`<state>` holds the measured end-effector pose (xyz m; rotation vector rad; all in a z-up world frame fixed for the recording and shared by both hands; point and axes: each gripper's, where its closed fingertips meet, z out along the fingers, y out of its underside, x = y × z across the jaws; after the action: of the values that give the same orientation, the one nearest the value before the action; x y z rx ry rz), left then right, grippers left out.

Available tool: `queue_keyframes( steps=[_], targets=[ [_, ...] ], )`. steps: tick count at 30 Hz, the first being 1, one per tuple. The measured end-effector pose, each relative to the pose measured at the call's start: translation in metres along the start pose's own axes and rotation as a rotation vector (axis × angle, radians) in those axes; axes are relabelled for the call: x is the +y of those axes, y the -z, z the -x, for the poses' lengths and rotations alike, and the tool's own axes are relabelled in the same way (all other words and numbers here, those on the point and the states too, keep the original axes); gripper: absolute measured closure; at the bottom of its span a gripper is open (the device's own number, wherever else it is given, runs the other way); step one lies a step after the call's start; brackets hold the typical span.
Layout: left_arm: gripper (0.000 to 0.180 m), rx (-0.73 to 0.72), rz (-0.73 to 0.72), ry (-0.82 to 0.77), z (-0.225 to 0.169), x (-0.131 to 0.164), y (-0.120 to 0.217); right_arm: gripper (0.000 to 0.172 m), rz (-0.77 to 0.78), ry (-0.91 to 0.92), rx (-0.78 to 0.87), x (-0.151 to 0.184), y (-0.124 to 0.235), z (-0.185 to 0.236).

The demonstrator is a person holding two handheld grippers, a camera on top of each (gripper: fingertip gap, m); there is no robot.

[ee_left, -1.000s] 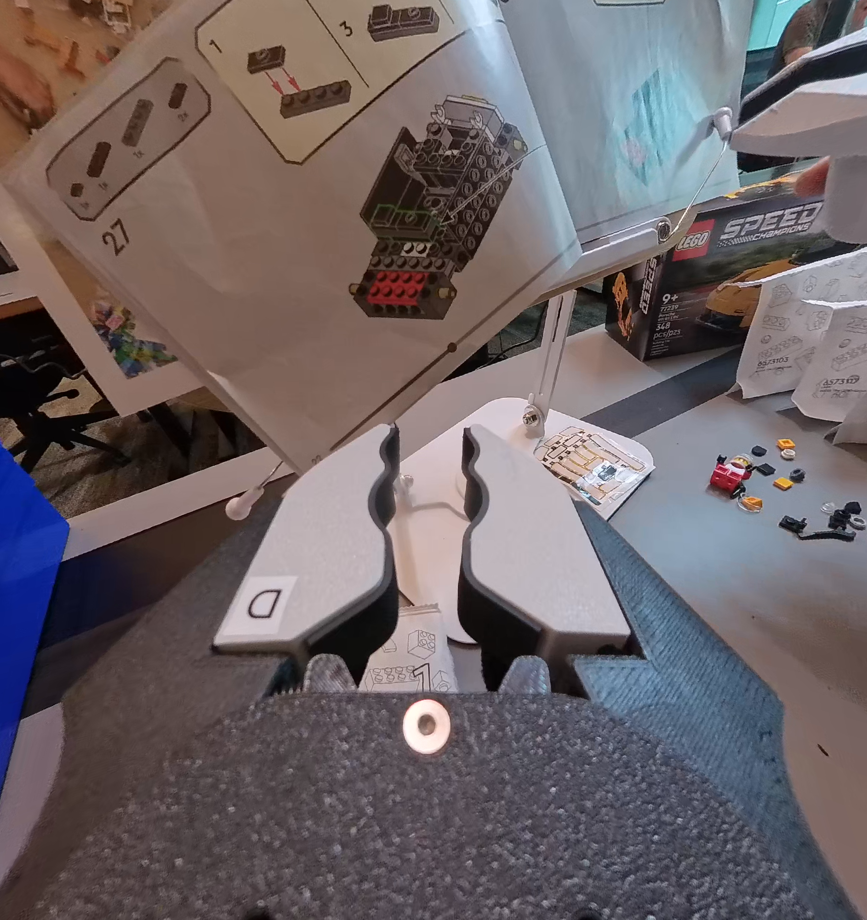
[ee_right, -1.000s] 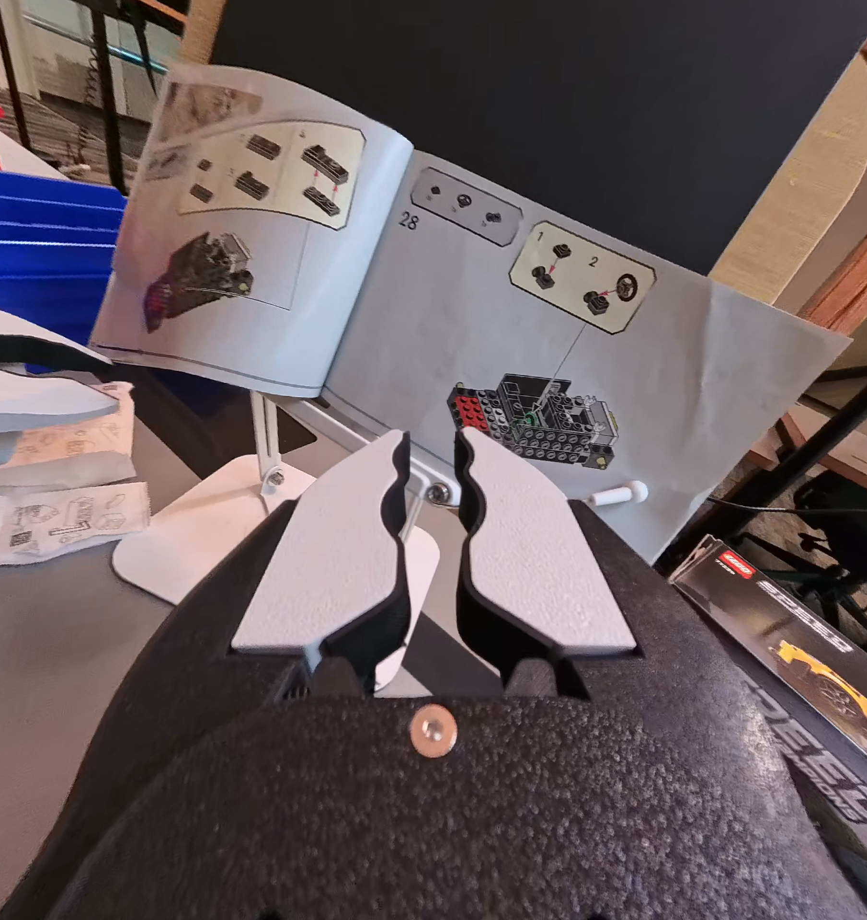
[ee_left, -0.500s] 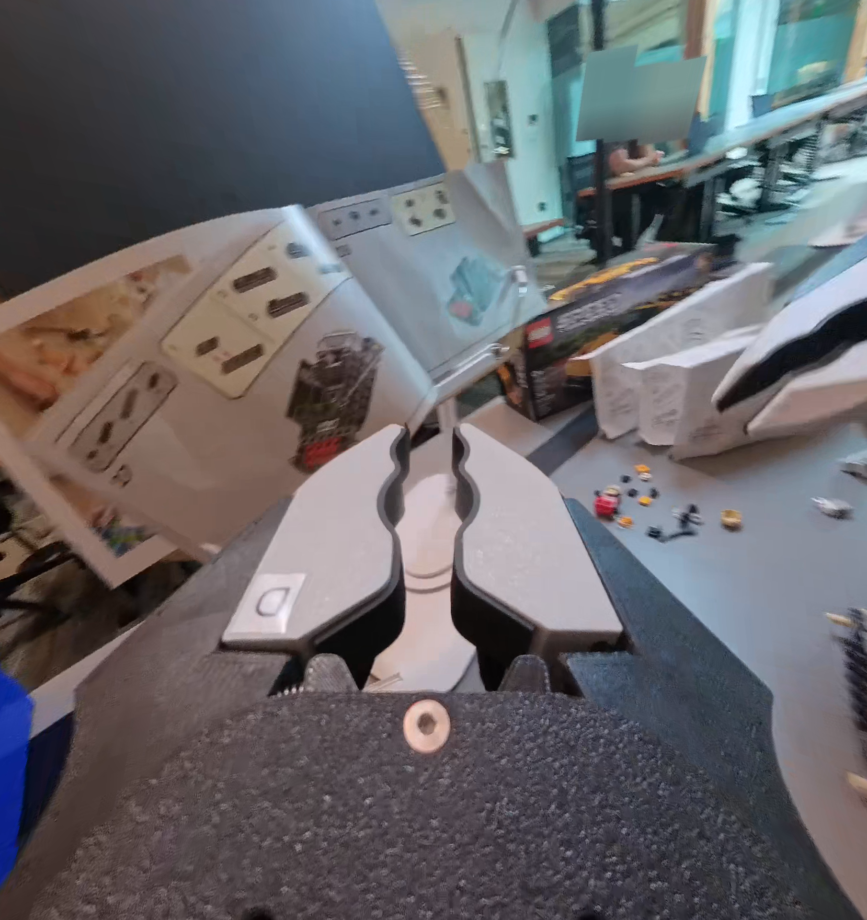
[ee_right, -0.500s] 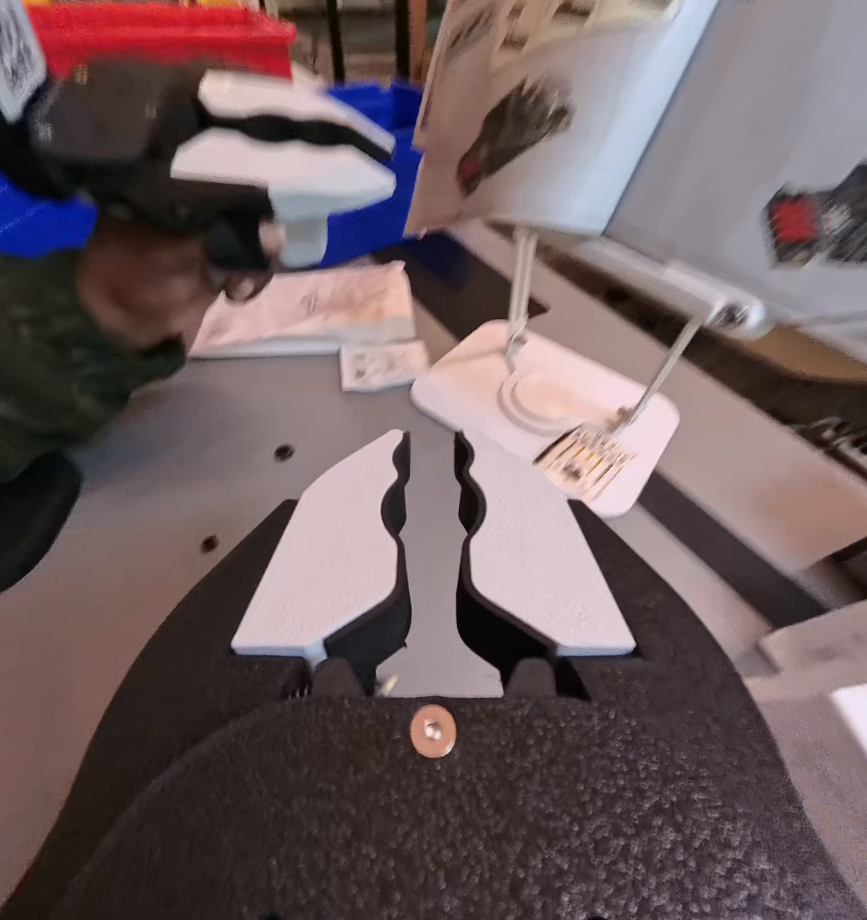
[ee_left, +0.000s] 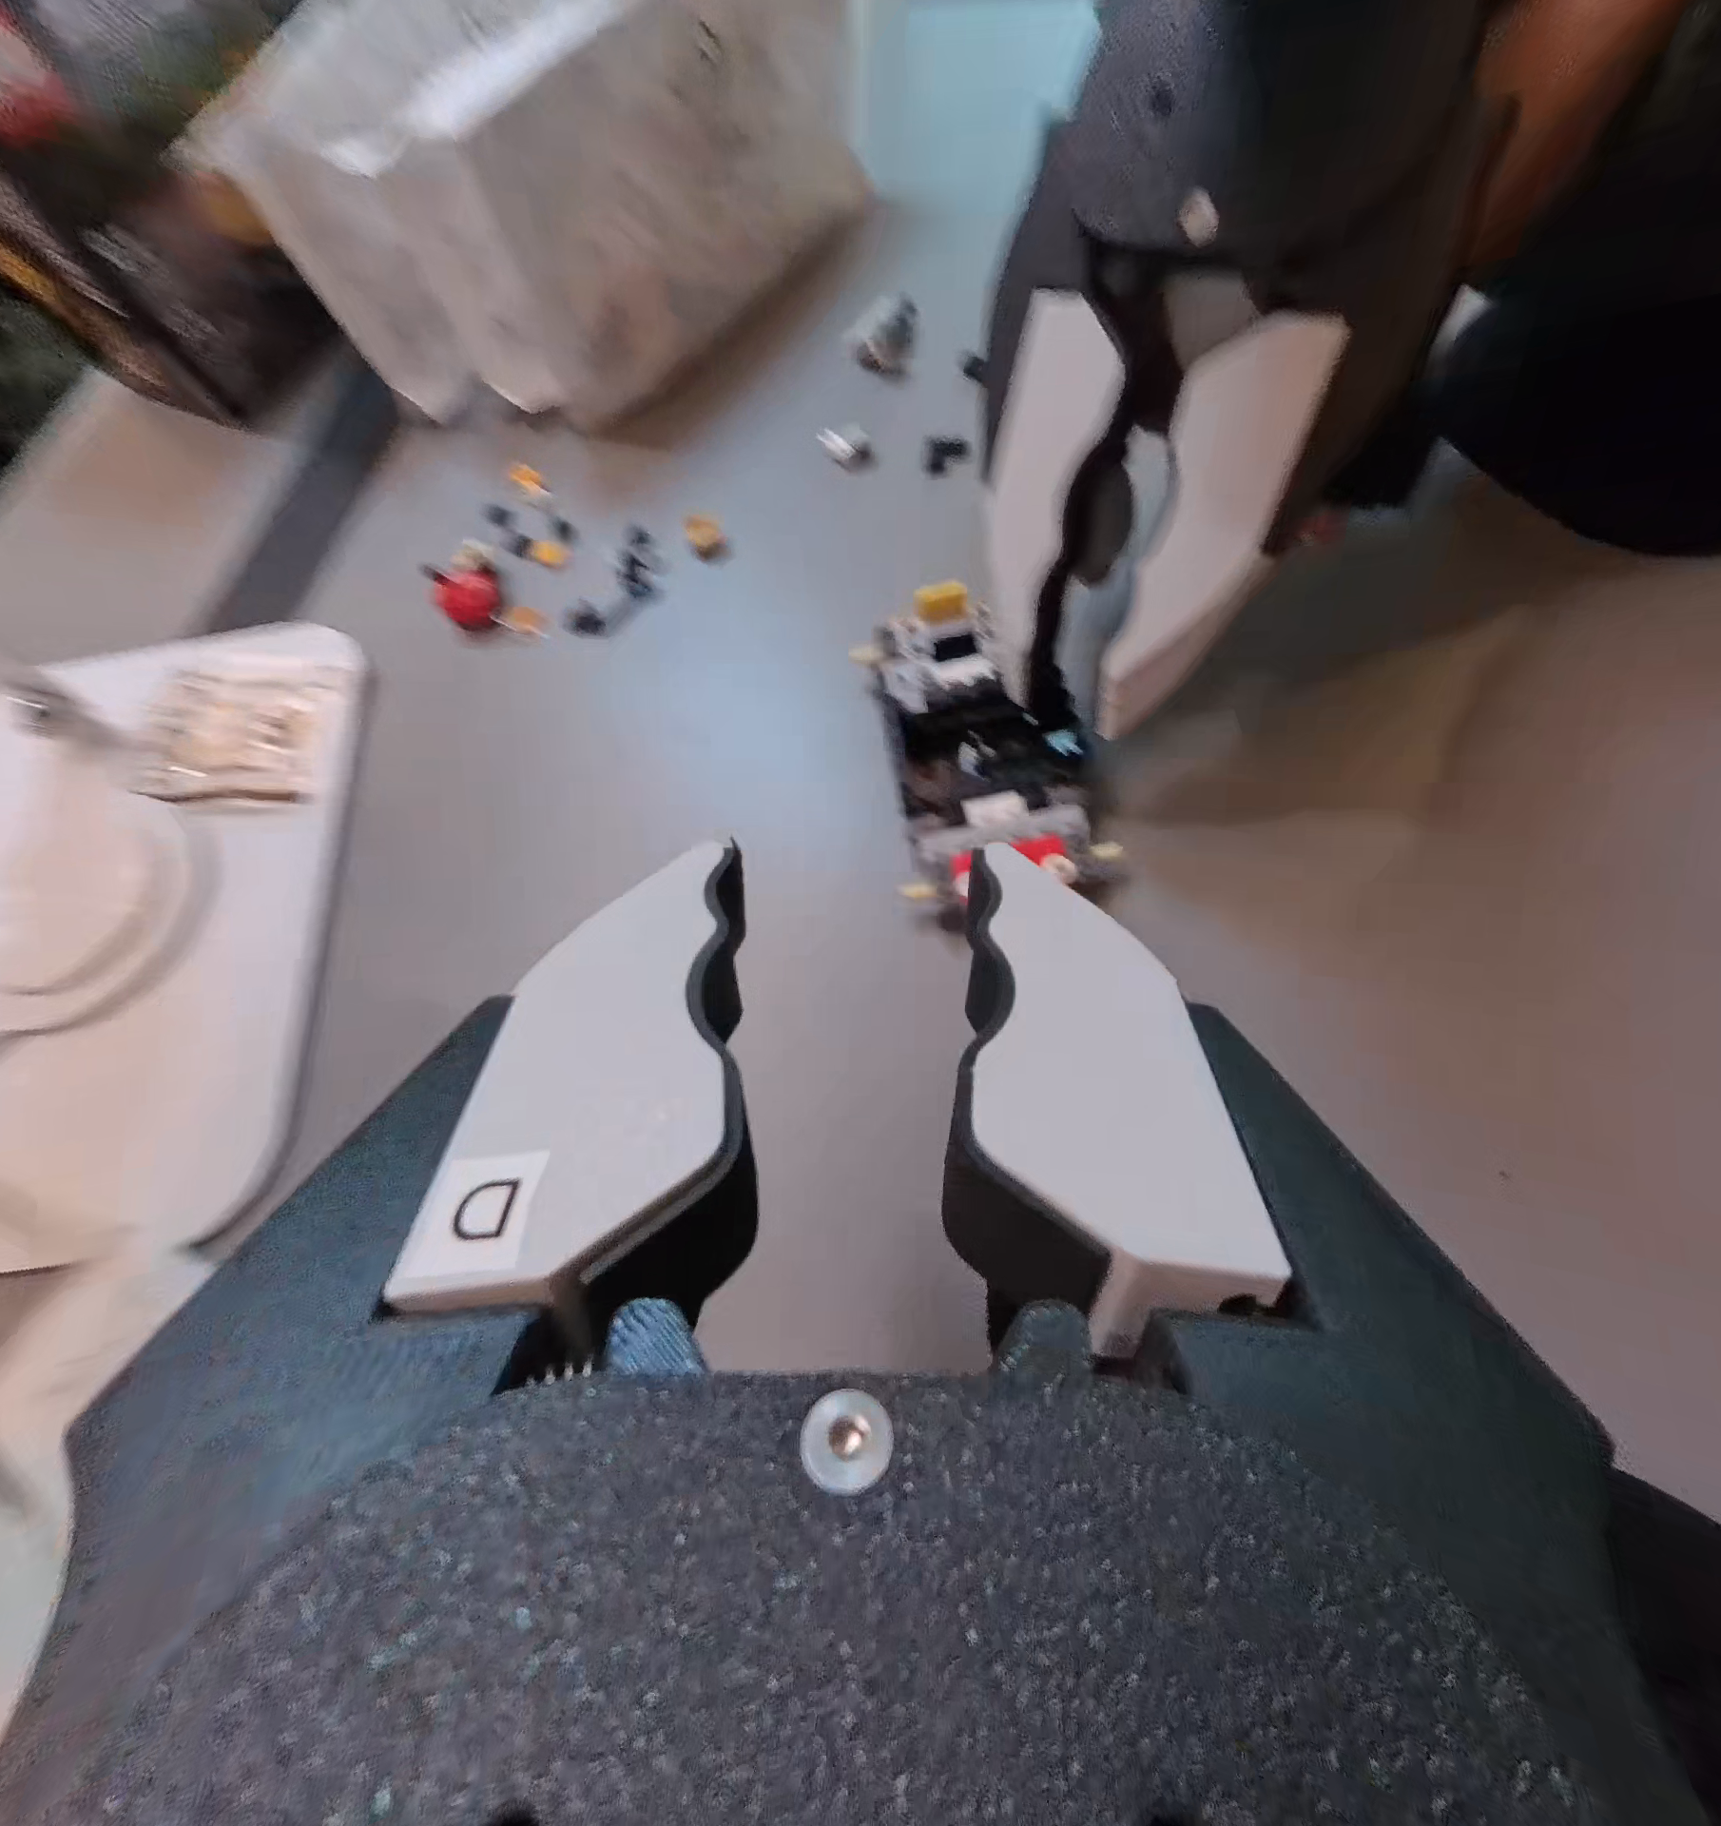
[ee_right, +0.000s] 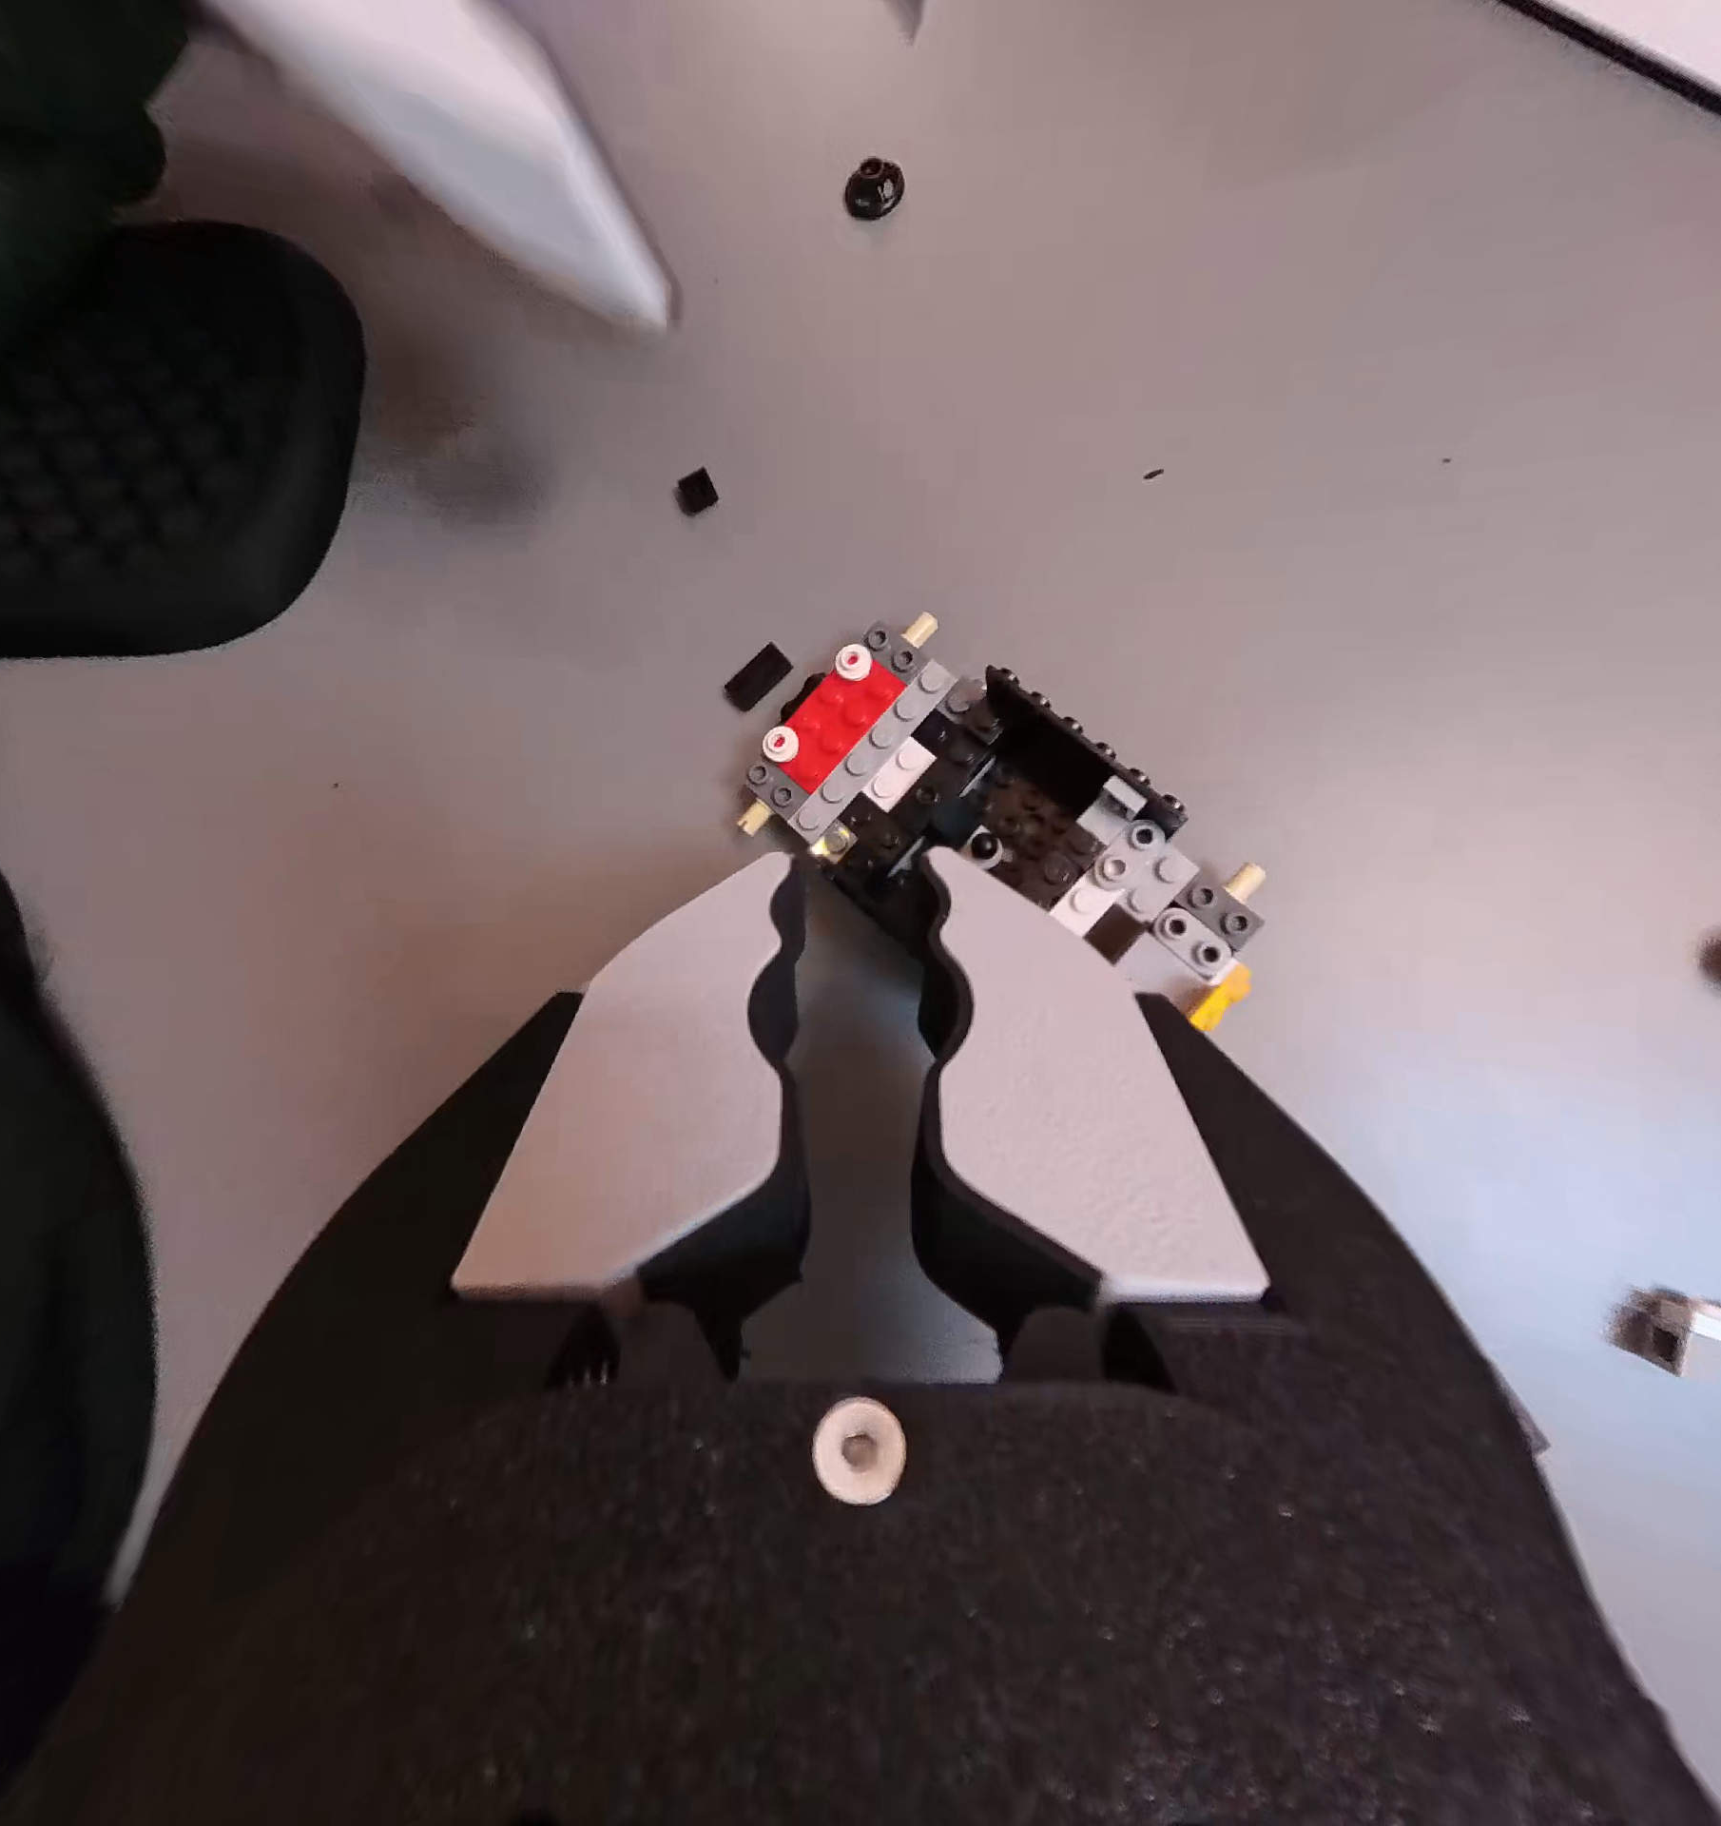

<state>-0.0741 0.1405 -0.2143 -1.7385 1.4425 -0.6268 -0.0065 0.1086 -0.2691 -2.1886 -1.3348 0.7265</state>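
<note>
A partly built brick model (ee_right: pixel 985 790), black and grey with a red plate at one end, lies on the grey table (ee_right: pixel 1331 445). My right gripper (ee_right: pixel 861 874) hovers at its near edge. The jaws stand a little apart, with the model's black side showing between the fingertips (ee_right: pixel 975 909); I see no pad pressing on it. My left gripper (ee_left: pixel 852 870) is open and empty just above the table. The model (ee_left: pixel 985 751) lies ahead of its right fingertip (ee_left: pixel 1015 909). The right gripper (ee_left: pixel 1094 692) shows there too, pointing down at the model's far side.
Loose small pieces (ee_left: pixel 560 563) and a red piece (ee_left: pixel 469 593) lie left of the model. A white stand base (ee_left: pixel 96 939) sits at the left, with white paper bags (ee_left: pixel 540 198) behind. A black tile (ee_right: pixel 756 677), a small black piece (ee_right: pixel 697 491) and a round black piece (ee_right: pixel 874 186) lie near the model. My right fingertips sit around 10 centimetres from my left ones.
Both grippers swung down from the instruction booklet on its stand to the table and the model. My left jaws opened wider. My right jaws opened slightly.
</note>
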Motion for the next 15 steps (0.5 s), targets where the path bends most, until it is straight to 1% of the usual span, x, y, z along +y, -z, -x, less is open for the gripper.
queue_keyframes(
  steps=[3,5,7,10,12,15],
  targets=[
    [0.131,0.08,0.095,0.037,-0.032,0.031,-0.026,0.155,0.003,0.083,-0.017,-0.007,0.0,-0.002],
    [0.127,0.108,0.151,0.038,-0.045,0.04,-0.04,0.158,-0.002,0.173,-0.016,-0.017,0.002,-0.006],
    [0.119,0.108,0.188,0.049,-0.05,0.042,-0.052,0.158,0.049,0.224,-0.024,-0.022,0.0,-0.01],
    [0.108,0.096,0.199,0.087,-0.052,0.04,-0.065,0.158,0.175,0.292,-0.039,-0.017,-0.007,-0.01],
    [0.107,0.057,0.211,0.09,-0.046,0.042,-0.069,0.157,0.245,0.331,-0.038,-0.011,-0.012,-0.012],
    [0.108,0.064,0.206,0.108,-0.047,0.041,-0.072,0.155,0.295,0.328,-0.063,-0.006,-0.018,-0.01]
  ],
)
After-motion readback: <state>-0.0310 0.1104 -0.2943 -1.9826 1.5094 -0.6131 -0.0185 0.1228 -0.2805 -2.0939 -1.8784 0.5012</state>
